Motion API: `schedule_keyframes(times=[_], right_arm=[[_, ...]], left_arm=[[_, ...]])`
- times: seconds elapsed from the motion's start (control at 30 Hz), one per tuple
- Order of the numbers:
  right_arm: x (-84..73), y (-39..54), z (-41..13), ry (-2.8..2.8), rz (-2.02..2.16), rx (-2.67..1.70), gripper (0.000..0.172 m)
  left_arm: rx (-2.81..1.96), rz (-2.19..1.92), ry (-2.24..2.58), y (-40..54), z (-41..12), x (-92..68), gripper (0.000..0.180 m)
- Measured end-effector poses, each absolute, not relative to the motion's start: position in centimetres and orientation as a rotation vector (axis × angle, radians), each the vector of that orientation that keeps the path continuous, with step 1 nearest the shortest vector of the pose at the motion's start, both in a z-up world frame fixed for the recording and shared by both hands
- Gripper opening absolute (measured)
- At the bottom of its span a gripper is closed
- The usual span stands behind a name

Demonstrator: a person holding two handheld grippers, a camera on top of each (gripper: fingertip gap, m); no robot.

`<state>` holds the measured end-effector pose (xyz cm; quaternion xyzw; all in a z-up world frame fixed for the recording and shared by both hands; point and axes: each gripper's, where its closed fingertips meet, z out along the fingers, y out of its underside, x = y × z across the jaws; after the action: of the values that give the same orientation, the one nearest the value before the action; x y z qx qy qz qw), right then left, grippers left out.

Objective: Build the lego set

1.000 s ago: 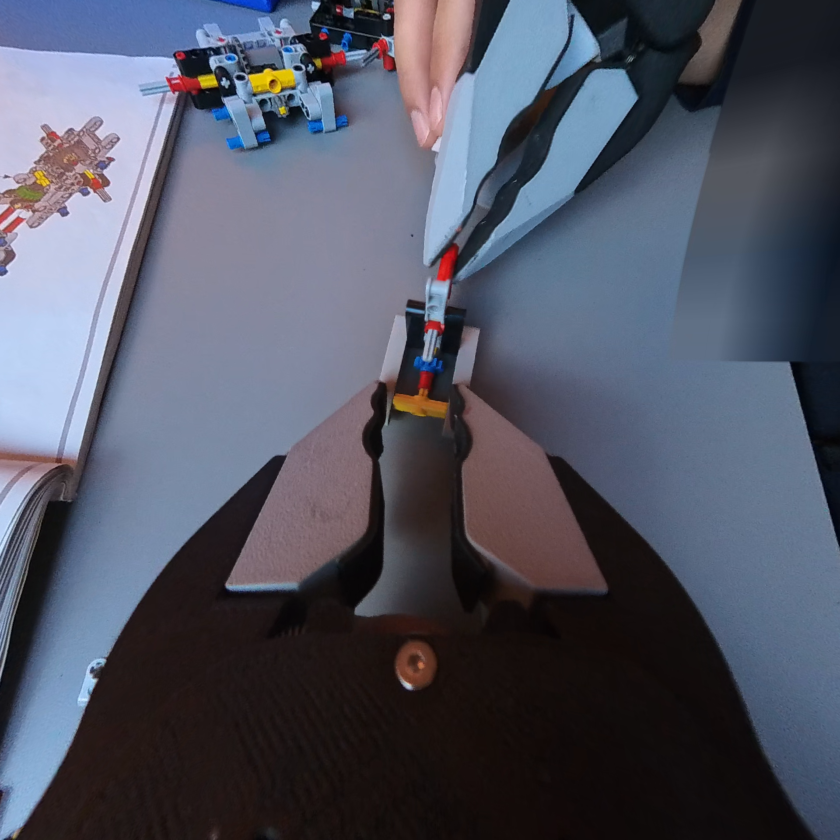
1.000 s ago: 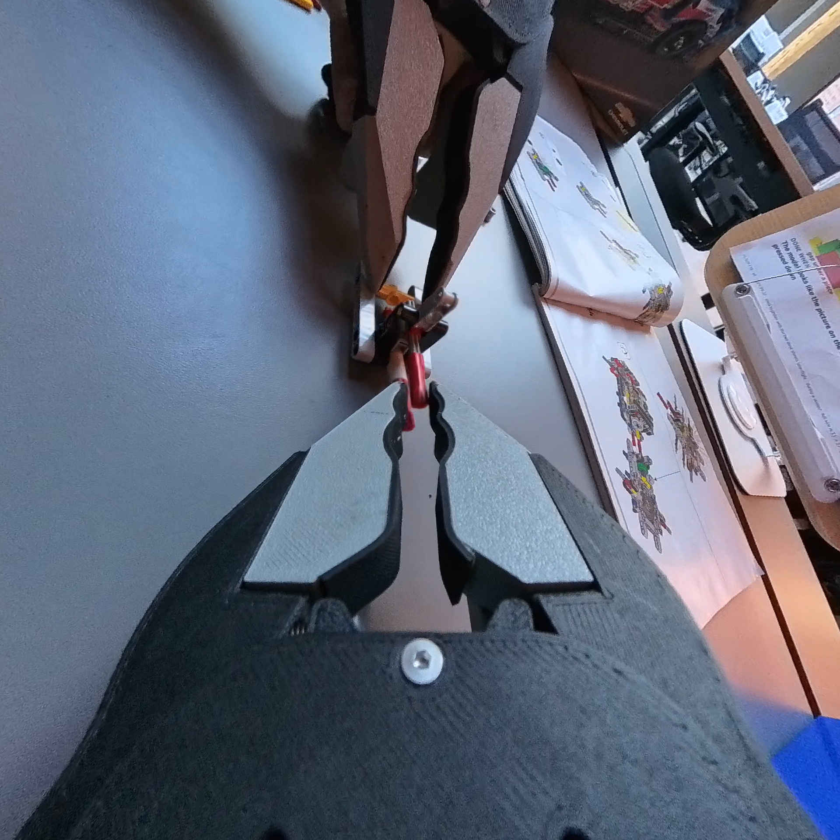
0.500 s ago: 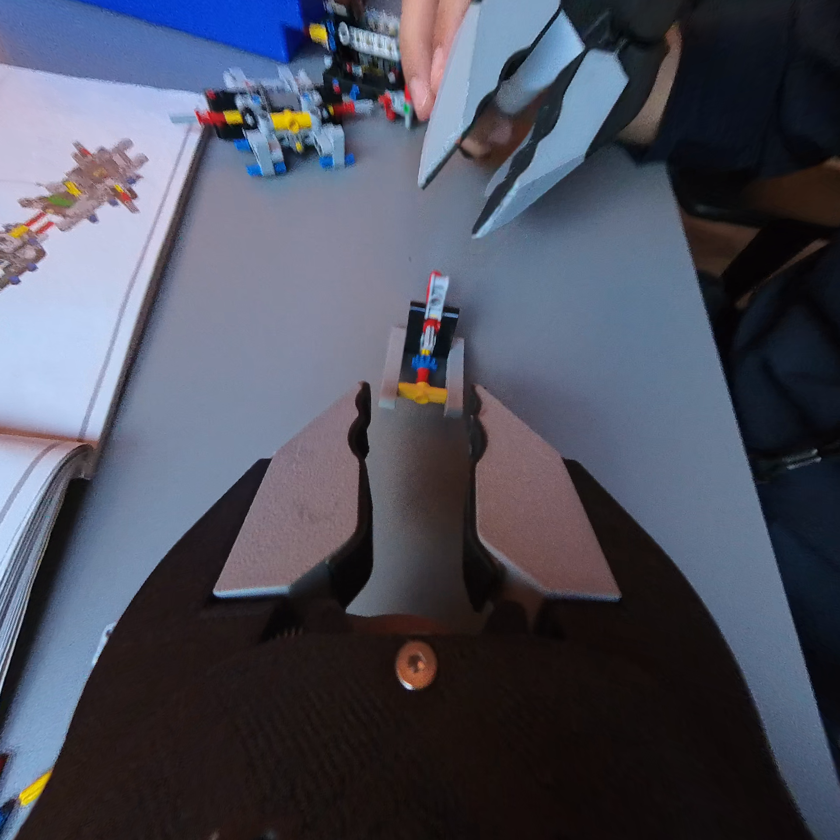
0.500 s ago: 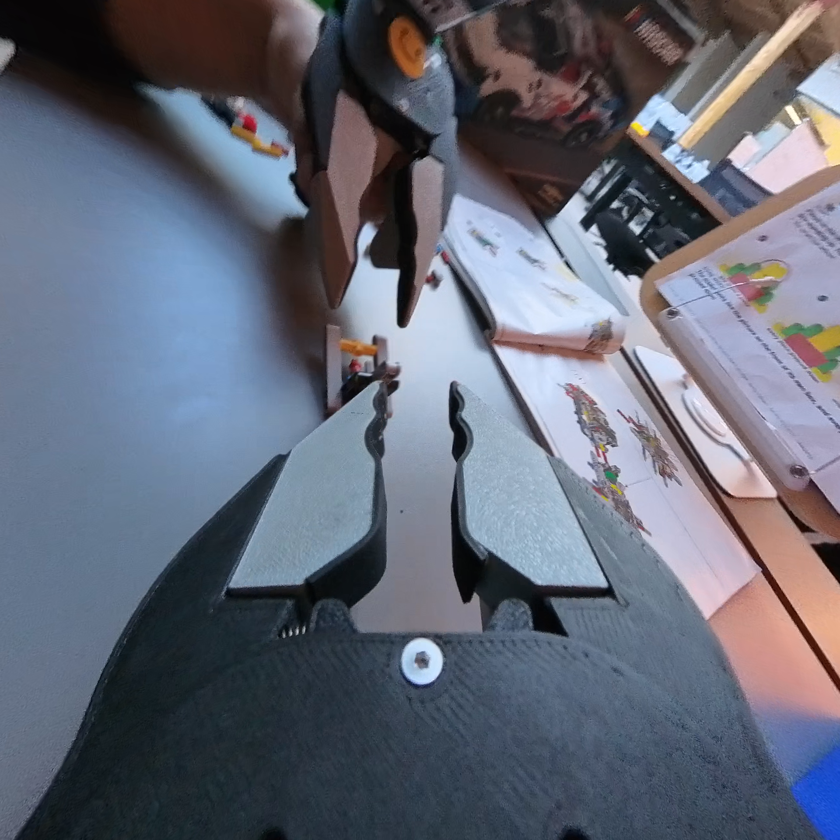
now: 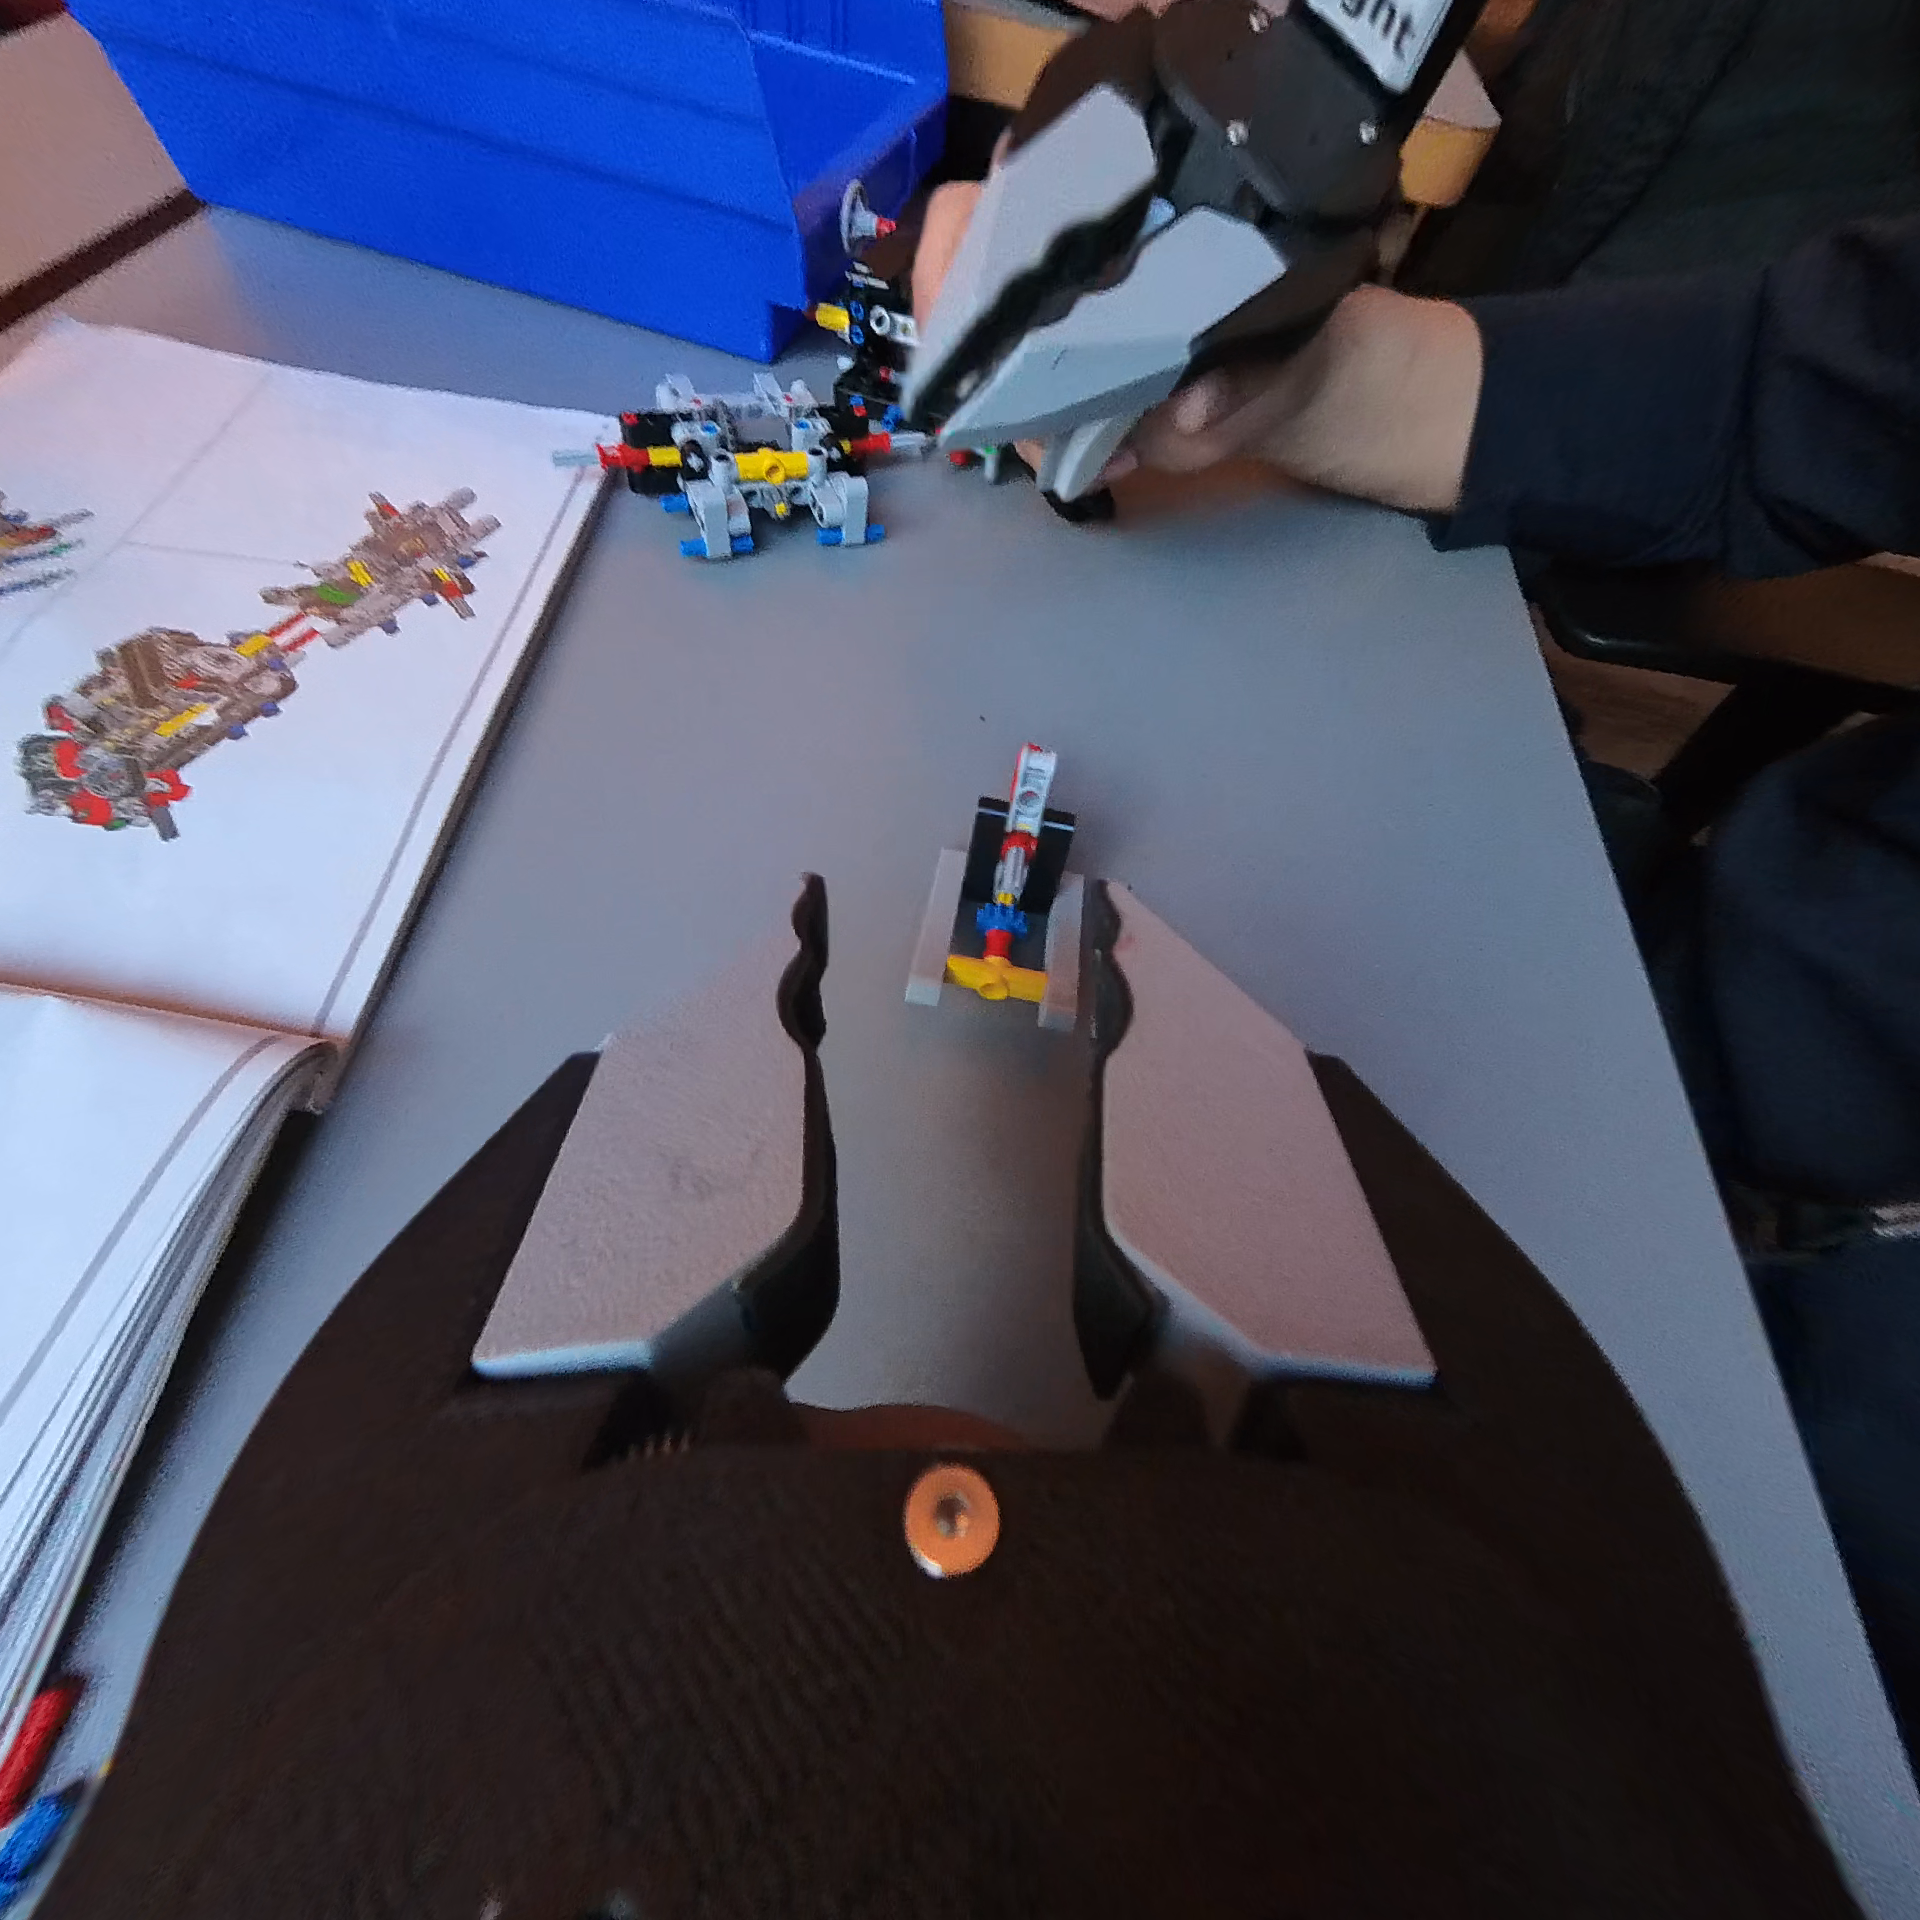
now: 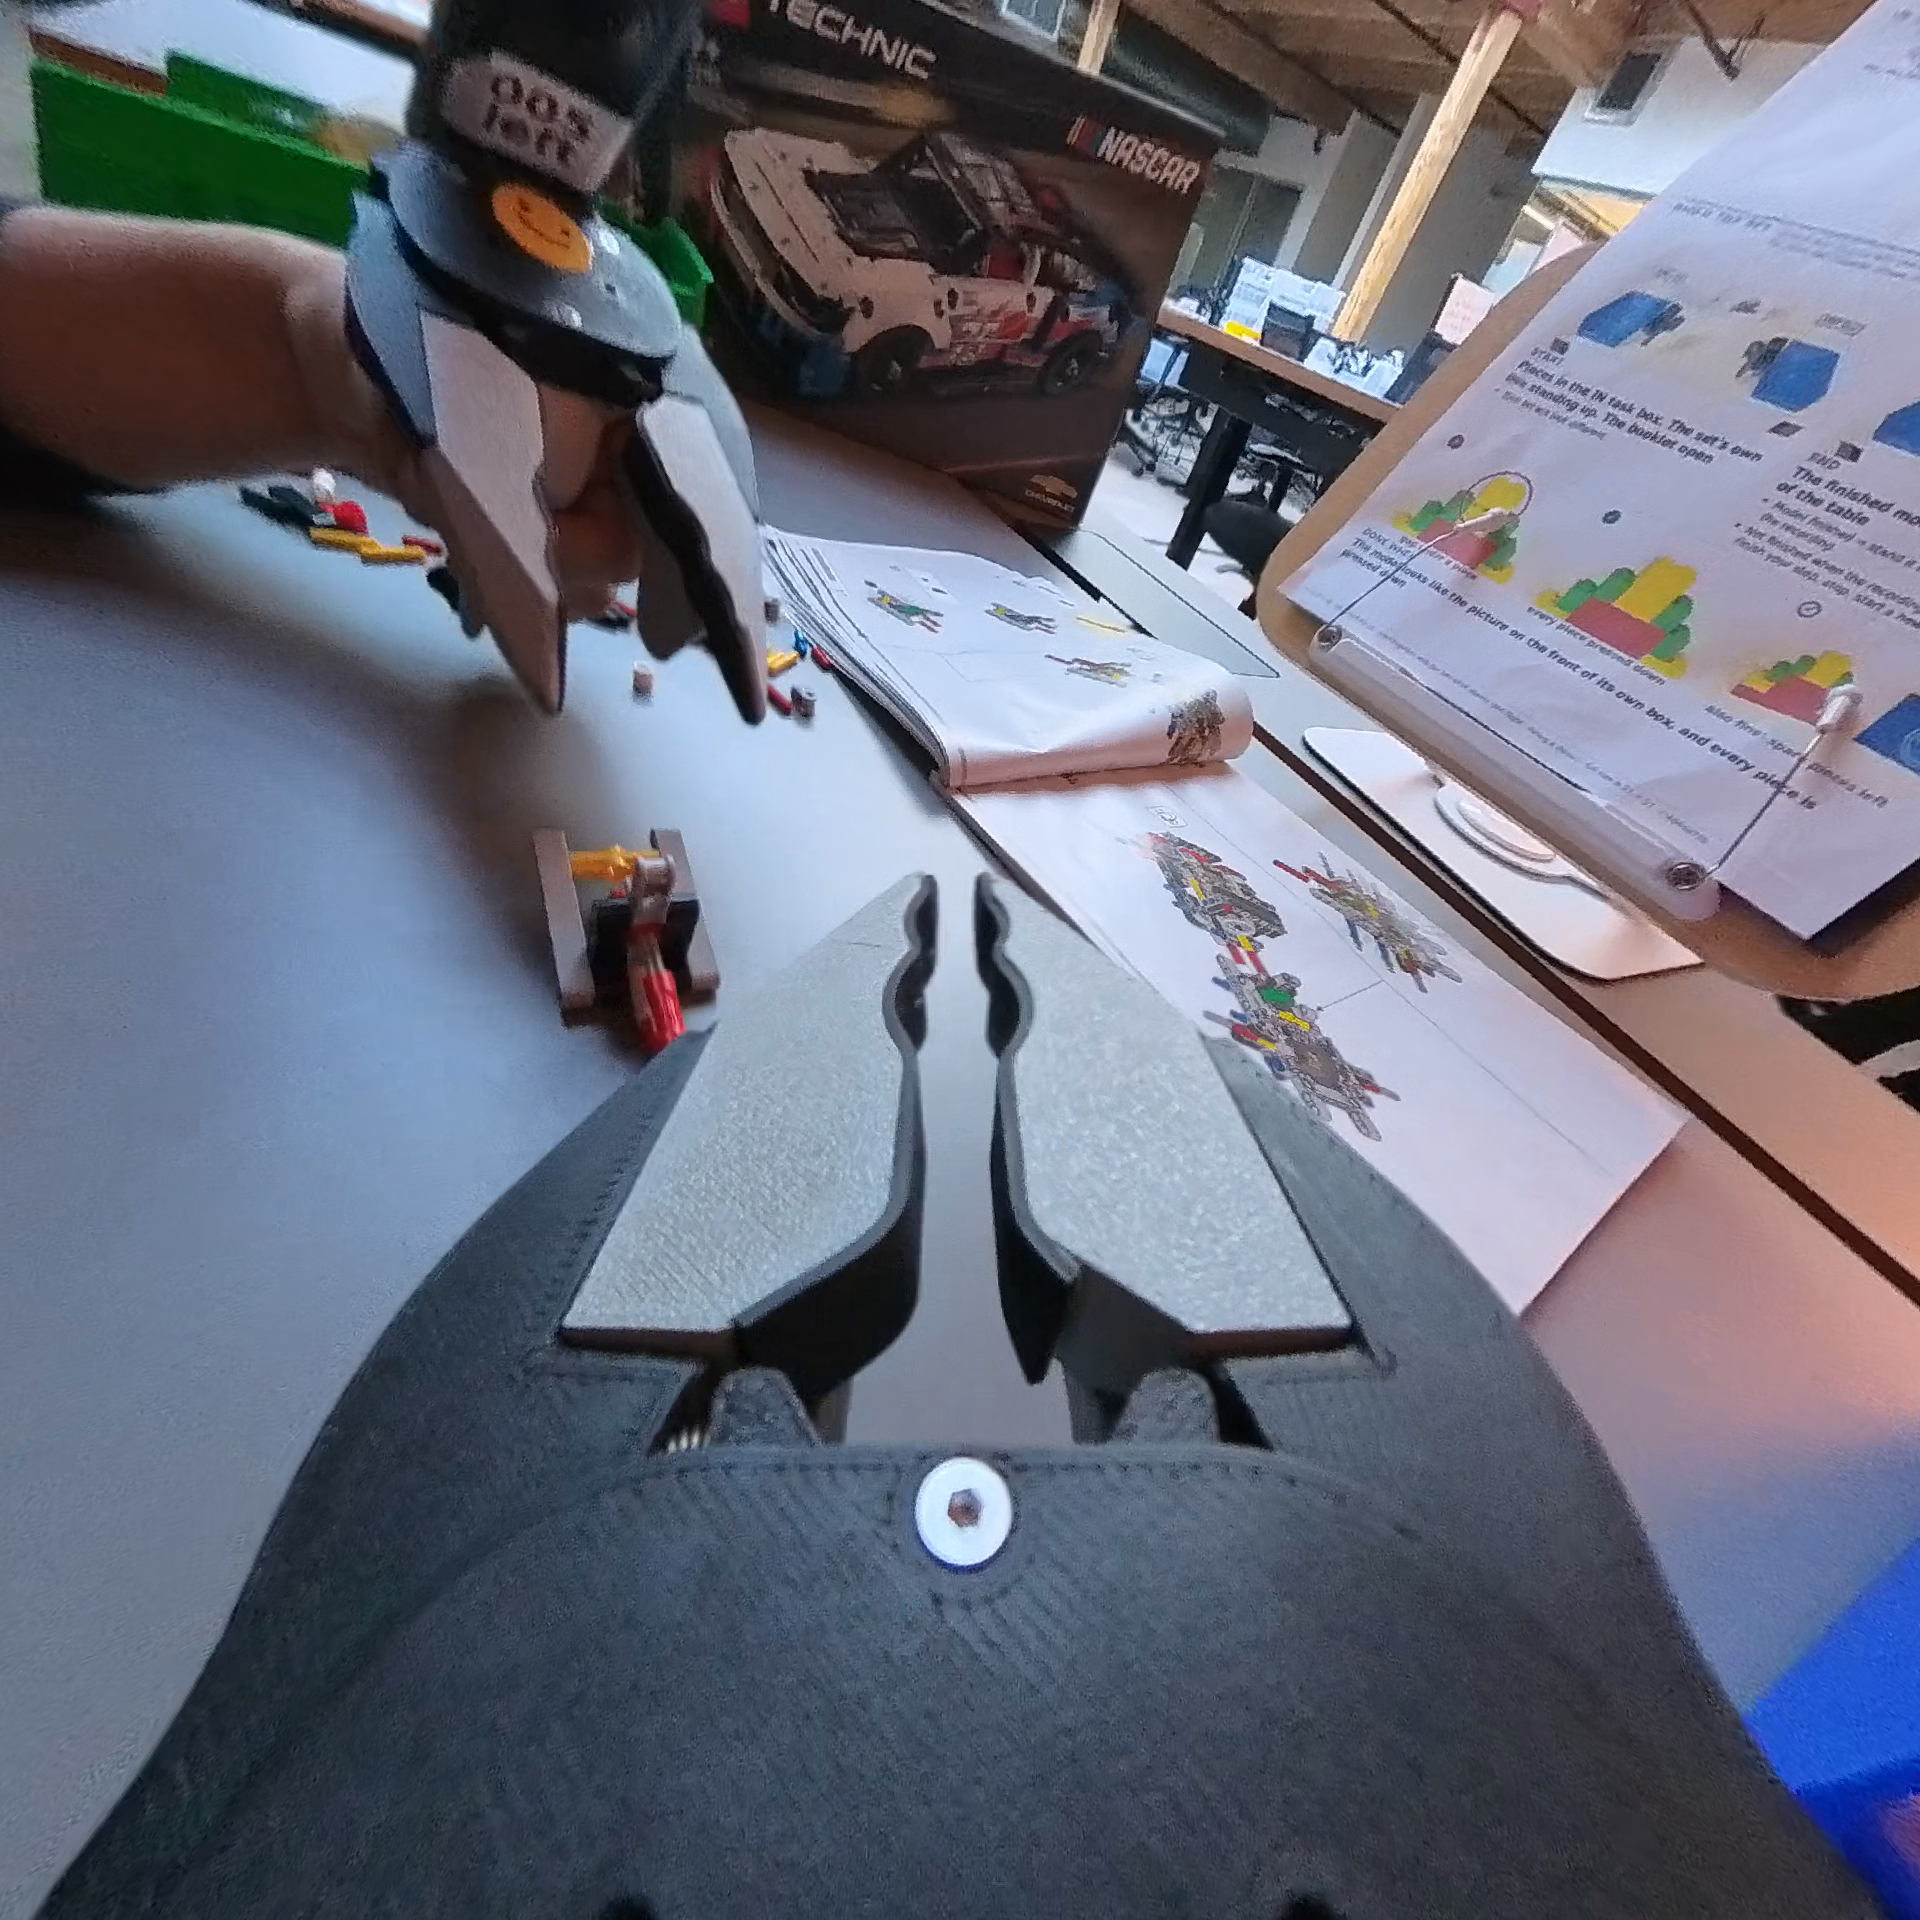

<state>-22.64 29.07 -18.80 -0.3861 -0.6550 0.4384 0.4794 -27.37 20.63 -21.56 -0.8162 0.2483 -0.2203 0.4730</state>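
Jaws of the left gripper (image 5: 951,935) stood wide, empty, its right finger (image 5: 1117,966) beside the small assembly (image 5: 1003,914) on the table (image 5: 1299,727). Right gripper (image 6: 956,914) hung nearly closed, holding nothing, near the larger model (image 5: 753,478).

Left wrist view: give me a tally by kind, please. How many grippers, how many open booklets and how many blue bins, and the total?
Grippers: 2 (left gripper, right gripper)
Open booklet: 1
Blue bin: 1
Total: 4
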Motion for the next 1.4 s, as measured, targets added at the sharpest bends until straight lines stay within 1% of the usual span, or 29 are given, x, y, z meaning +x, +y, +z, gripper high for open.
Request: schedule_keyframes(times=[0.03,0.13,0.23,0.27,0.4,0.5,0.57,0.63,0.73,0.9,1.1,1.4], right_arm=[[-22.7,29.1,-19.0,-1.609,1.057,-0.931,0.0],[-22.7,29.1,-19.1,-1.638,1.093,-0.928,0.0],[-22.9,28.9,-19.9,-1.716,1.126,-0.967,0.0],[-23.0,29.0,-20.1,-1.717,1.116,-0.984,0.0],[-23.7,30.1,-20.1,-1.642,1.03,-1.048,0.0],[-24.3,31.0,-20.3,-1.595,0.933,-1.099,0.0],[-24.8,30.9,-20.4,-1.586,0.9,-1.116,0.0],[-25.4,30.3,-20.5,-1.597,0.898,-1.109,0.0],[-26.4,29.5,-20.6,-1.61,0.902,-1.096,0.0],[-27.7,29.2,-19.7,-1.56,0.89,-1.032,0.0],[-28.4,29.2,-19.5,-1.548,0.895,-1.009,0.0],[-30.1,28.8,-19.1,-1.562,1.023,-1.008,0.0]], left_arm=[[-1.983,-0.514,0.605,20.8,-21.4,-27.4,0.046],[-1.927,-0.436,0.581,21.3,-20.6,-27.7,0.045],[-1.884,-0.366,0.519,21.9,-19.9,-28.5,0.04],[-1.879,-0.338,0.492,22.2,-19.7,-28.9,0.036],[-1.859,-0.25,0.392,22.8,-19.5,-30.7,0.007],[-1.888,-0.238,0.346,23.0,-20.0,-31.4,0.001],[-1.912,-0.235,0.347,23.0,-20.3,-31.3,0.004],[-1.932,-0.221,0.336,23.2,-20.7,-31.3,0.014],[-1.98,-0.225,0.35,23.1,-21.7,-31.0,0.01],[-2.039,-0.203,0.388,23.0,-22.9,-30.4,0.02],[-2.068,-0.15,0.446,22.8,-23.5,-30.2,0.019],[-2.111,-0.128,0.503,22.5,-24.6,-29.8,0.019]])
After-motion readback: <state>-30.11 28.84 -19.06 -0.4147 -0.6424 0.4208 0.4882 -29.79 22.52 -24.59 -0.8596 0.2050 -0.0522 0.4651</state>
